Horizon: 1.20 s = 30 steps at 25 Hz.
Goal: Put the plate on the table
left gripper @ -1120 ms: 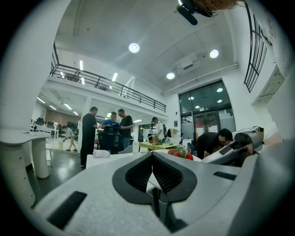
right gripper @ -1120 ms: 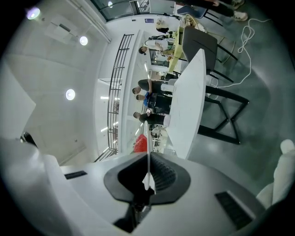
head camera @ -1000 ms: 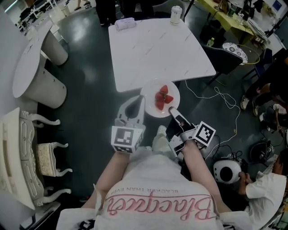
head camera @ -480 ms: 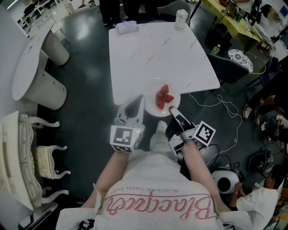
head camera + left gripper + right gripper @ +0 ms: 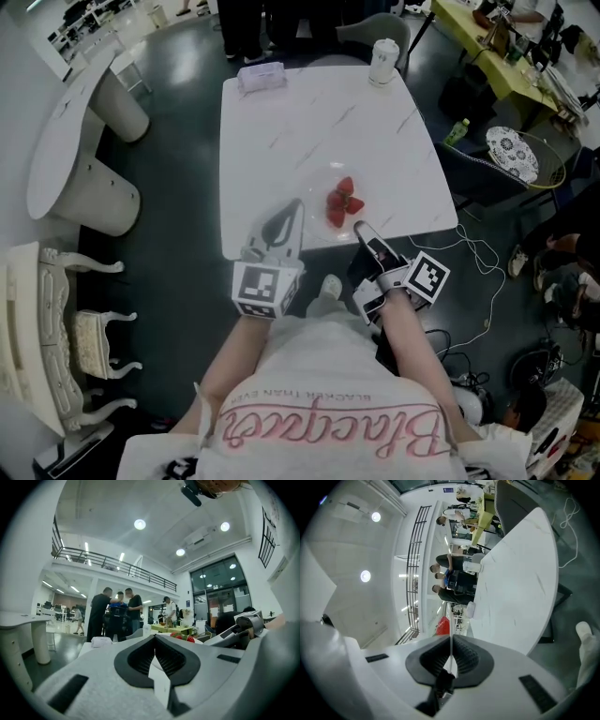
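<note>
Head view: plate (image 5: 317,227) of strawberries (image 5: 342,203) is over the bench (image 5: 281,122) near its edge, with left gripper (image 5: 294,211) and right gripper (image 5: 359,230) fingers clamped on its rim. Advise lowering level, then releasing both together

The head view is looking steeply down past the person's chest (image 5: 328,403) onto the white desk (image 5: 281,122). The left gripper view is sitting low, facing roughly level across that desk; the right gripper view is seemingly rolled sideways. All three are sharing the strawberries (image 5: 342,202).
</note>
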{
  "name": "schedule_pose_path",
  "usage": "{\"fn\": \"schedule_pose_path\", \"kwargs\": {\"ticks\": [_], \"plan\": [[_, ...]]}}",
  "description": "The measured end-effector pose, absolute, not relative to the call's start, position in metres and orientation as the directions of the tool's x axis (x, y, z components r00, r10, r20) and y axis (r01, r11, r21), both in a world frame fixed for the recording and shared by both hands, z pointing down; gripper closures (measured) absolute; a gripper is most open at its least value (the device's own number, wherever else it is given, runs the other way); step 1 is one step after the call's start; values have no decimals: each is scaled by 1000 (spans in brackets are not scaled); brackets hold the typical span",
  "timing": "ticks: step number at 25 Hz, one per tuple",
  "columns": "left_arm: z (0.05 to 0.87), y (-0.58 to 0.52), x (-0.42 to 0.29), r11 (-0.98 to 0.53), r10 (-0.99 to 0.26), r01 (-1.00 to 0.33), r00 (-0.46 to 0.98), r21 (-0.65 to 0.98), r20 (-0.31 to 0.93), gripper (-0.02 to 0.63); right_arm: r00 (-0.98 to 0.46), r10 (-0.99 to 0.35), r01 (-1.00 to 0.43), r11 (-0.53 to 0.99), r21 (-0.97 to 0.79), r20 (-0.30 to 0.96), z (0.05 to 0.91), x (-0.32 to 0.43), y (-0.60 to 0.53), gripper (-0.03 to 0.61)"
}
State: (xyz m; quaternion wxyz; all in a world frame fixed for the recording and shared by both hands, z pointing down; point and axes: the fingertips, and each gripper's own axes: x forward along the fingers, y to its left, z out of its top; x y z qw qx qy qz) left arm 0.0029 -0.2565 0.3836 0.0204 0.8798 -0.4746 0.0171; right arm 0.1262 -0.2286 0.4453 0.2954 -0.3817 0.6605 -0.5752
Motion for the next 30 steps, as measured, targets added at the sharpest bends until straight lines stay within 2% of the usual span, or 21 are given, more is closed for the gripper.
{"fn": "schedule_pose_path", "kwargs": {"ticks": [13,25,30], "plan": [[400,-363,47,-485,-868,-874,483,9,113,609,-589,-803,-147,-7,-989,93,463,174,-349,566],[436,-425,45,-462,-865,-886,457,28,206,609,-640,-735,-212,-111,-971,224,501,167,-415,565],[455,-451,35,-475,-850,-879,468,33,242,609,-655,-717,-232,-112,-966,241,522,154,-444,566]]}}
